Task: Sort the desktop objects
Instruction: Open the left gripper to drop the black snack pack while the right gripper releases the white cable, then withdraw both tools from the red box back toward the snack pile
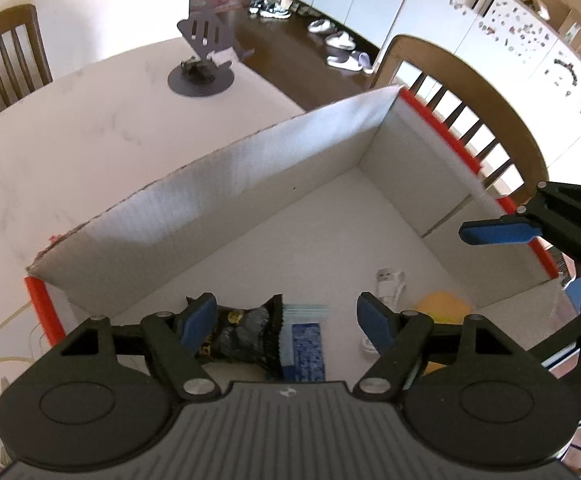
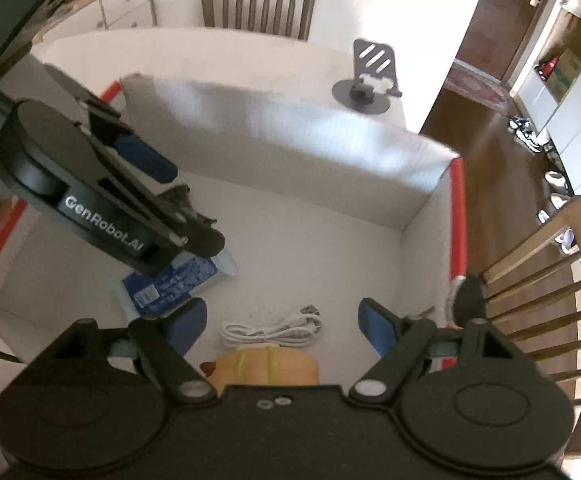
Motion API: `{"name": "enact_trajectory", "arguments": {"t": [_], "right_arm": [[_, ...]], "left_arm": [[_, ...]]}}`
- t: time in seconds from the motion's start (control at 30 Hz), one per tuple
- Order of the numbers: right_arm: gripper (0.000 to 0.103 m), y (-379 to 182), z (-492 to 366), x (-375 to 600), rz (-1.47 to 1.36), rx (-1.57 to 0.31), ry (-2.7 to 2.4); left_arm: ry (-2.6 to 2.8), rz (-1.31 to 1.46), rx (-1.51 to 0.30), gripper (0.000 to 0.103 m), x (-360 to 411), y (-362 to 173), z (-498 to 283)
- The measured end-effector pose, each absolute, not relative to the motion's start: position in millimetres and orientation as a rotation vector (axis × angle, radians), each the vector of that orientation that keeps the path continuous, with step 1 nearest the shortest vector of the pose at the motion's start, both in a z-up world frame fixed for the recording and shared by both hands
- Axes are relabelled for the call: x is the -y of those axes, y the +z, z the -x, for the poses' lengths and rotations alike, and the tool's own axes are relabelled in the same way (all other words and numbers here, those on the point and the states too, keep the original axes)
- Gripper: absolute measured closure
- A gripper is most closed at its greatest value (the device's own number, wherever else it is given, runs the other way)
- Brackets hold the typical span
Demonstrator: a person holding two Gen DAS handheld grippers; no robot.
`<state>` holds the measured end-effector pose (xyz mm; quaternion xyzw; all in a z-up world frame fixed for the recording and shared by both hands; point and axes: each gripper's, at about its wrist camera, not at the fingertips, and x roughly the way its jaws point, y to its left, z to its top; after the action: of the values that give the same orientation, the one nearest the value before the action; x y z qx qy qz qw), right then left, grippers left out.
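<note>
Left wrist view: left gripper [image 1: 288,318] spread wide over the box [image 1: 250,168], nothing between its blue pads. Just below, on the box floor, a black snack packet [image 1: 246,330] overlapping a blue pack [image 1: 304,346]; farther toward the right wall, a white cable [image 1: 388,280] and an orange-yellow object [image 1: 444,306]. One finger of the right gripper [image 1: 498,232] close to the red-edged right wall. Likely risk: a sideways pull clipping that wall and dragging the box across the bench [image 1: 70,140].

Right wrist view: right gripper [image 2: 282,324] also wide apart and empty, hanging over the coiled cable [image 2: 270,330] and the orange-yellow object [image 2: 266,366] near the box's front edge. Left gripper [image 2: 146,160] crossing the upper left, above the blue pack [image 2: 174,284] and the packet [image 2: 178,196]. Probable trouble: the two grippers near each other inside one box, so a careless withdrawal could knock them together or snag a cable loop and lift it back out. Phone stand [image 2: 366,80] at the bench's far edge, well apart.
</note>
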<state>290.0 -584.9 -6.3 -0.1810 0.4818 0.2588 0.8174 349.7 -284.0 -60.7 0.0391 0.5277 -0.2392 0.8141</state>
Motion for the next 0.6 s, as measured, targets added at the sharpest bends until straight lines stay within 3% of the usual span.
{"name": "enact_trajectory", "arguments": {"t": [0.6], "right_arm": [[0.020,46,-242,603,0.270,-0.901,0.507]], "left_arm": [[-0.552,-0.045,-0.974,0.026,258,-5,-297]]}}
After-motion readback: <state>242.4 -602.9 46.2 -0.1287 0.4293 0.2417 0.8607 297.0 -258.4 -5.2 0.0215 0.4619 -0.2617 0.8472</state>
